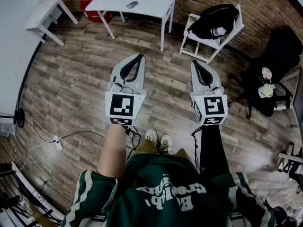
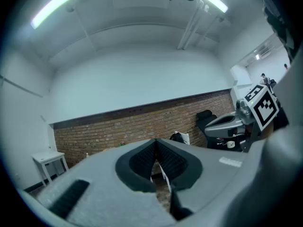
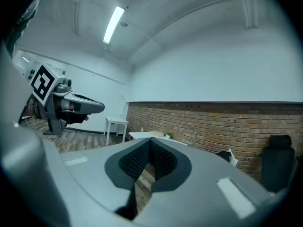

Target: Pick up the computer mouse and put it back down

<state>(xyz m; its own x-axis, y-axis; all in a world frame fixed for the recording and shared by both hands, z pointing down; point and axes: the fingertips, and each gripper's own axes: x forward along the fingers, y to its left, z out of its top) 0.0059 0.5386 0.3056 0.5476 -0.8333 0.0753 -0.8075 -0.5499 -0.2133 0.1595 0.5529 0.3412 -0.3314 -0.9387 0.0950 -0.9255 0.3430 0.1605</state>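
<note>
A dark computer mouse [image 1: 132, 4] lies on the white table [image 1: 151, 4] at the far end of the room, well ahead of both grippers. My left gripper [image 1: 139, 56] and right gripper [image 1: 194, 62] are held side by side at waist height over the wooden floor, pointing level toward the table. Both are shut with nothing between the jaws. In the left gripper view the black pads [image 2: 166, 161] meet at the tip, and the right gripper [image 2: 235, 122] shows at the right. The right gripper view shows its pads [image 3: 134, 161] closed too, with the left gripper [image 3: 71, 106] at the left.
A white chair with a black bag [image 1: 213, 25] stands right of the table. A black office chair [image 1: 272, 77] holding small items is at the far right. A small white side table [image 1: 47, 13] and a red box [image 1: 94, 6] are at the left. Cables [image 1: 52, 141] lie on the floor.
</note>
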